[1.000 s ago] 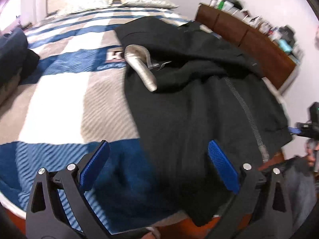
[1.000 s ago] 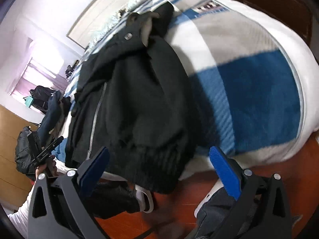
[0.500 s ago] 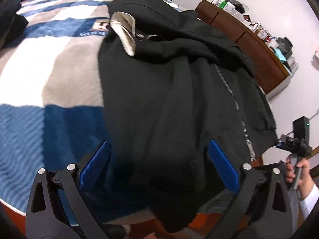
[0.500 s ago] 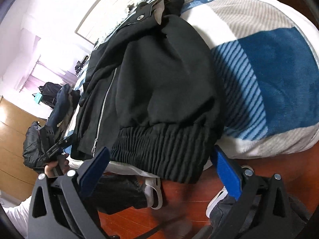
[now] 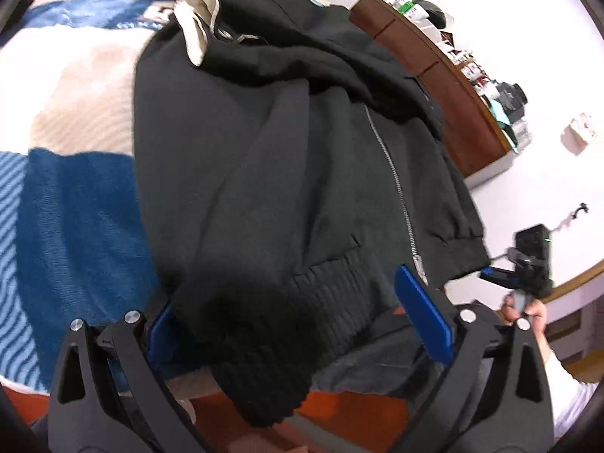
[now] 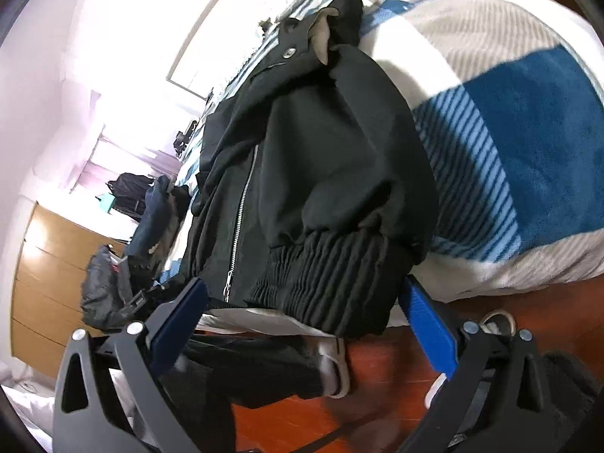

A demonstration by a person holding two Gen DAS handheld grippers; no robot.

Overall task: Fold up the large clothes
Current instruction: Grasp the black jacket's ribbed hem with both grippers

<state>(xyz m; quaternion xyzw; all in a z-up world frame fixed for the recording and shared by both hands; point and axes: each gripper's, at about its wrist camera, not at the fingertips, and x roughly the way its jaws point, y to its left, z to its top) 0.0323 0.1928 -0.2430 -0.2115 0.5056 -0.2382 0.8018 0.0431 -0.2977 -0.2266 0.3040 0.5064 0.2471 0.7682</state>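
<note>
Jacket: black zip-up jacket (image 5: 264, 158) is laid on the bed, ribbed hem hung over the near edge of the mattress. Also seen in the right wrist view (image 6: 321, 173).
Zipper: silver zipper (image 5: 392, 173) is closed, run from the chest down to the hem; seen too at (image 6: 239, 226).
Lining: pale lining (image 5: 196, 15) is exposed at the collar end, far side of the bed.
Hem: ribbed hem (image 6: 328, 283) is bunched and draped past the mattress edge, above the red-brown floor (image 6: 377, 377).
Bed cover: blue, white and beige blanket (image 5: 75, 207) is spread under the jacket.
Left gripper: left gripper (image 5: 298, 321) is held at the hem, fingers spread wide apart. The left blue pad (image 5: 158, 324) is partly hidden behind the fabric, the other pad sits just beside the zipper end. Contact with the cloth cannot be told.
Right gripper: right gripper (image 6: 302, 317) is positioned at the hem from the other side, fingers wide apart, hem seen between them. Nothing is clamped.
Background: brown dresser (image 5: 434, 75) loaded with small items stands against the wall past the bed.
</note>
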